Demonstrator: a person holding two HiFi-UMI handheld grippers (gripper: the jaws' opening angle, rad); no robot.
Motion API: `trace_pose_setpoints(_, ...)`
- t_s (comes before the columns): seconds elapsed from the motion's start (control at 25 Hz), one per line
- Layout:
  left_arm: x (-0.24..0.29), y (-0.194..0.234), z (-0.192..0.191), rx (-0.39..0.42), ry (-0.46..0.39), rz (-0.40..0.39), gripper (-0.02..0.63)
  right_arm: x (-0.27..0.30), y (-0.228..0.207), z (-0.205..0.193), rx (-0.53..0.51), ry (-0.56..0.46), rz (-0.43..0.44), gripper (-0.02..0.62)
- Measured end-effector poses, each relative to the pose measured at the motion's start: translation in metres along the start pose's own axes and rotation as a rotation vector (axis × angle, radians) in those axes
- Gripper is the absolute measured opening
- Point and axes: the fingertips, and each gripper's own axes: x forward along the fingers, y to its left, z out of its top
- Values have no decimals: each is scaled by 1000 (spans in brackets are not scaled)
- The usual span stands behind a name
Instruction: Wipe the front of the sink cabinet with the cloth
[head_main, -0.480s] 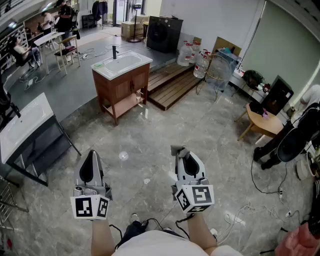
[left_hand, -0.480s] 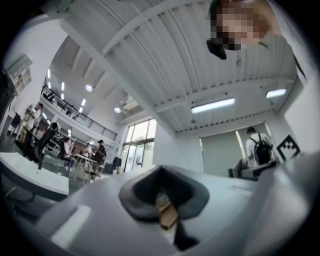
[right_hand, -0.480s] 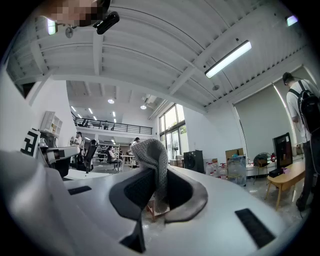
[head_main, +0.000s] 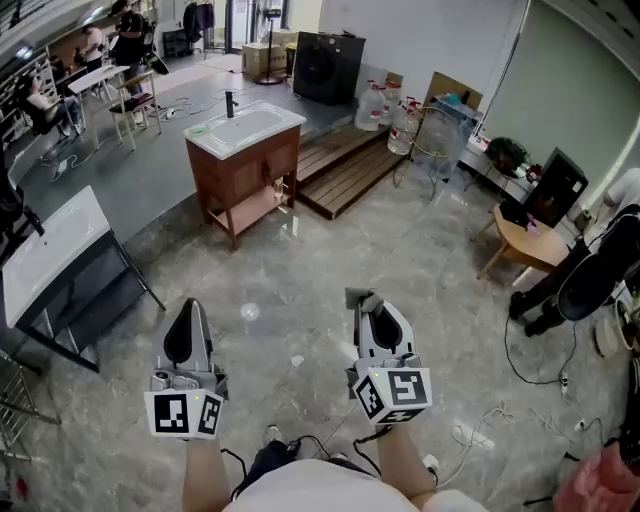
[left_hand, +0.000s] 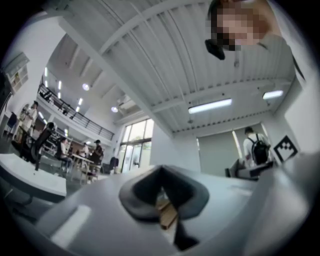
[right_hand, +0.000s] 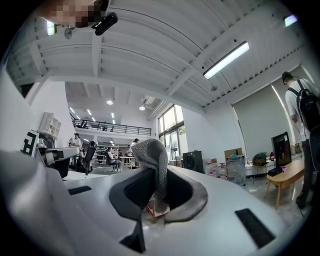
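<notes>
The brown wooden sink cabinet (head_main: 245, 165) with a white basin top stands far ahead at the upper left of the head view, its front facing me. Both grippers are held low near my body, several steps from it. My right gripper (head_main: 365, 300) is shut on a grey knitted cloth (right_hand: 152, 160), whose folded end sticks out past the jaws (head_main: 360, 297). My left gripper (head_main: 187, 305) is shut with nothing in it, and its jaws meet in the left gripper view (left_hand: 162, 192). Both gripper views point up at the ceiling, so neither shows the cabinet.
A second white basin on a black stand (head_main: 50, 250) is at the left. Behind the cabinet lie a wooden platform (head_main: 340, 170), water bottles (head_main: 390, 115) and a black appliance (head_main: 328, 65). A small wooden table (head_main: 525, 245), a person (head_main: 590, 275) and floor cables (head_main: 480, 425) are at the right.
Both grippers sit very slightly lower in the head view; the cloth stays held in the right one. Otherwise nothing has moved.
</notes>
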Motion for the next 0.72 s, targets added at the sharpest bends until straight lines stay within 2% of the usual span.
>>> trace_pose_setpoints(0.72,15,74,13,-6,-39,-30,5,42,61,9,-5,-55,-7,43)
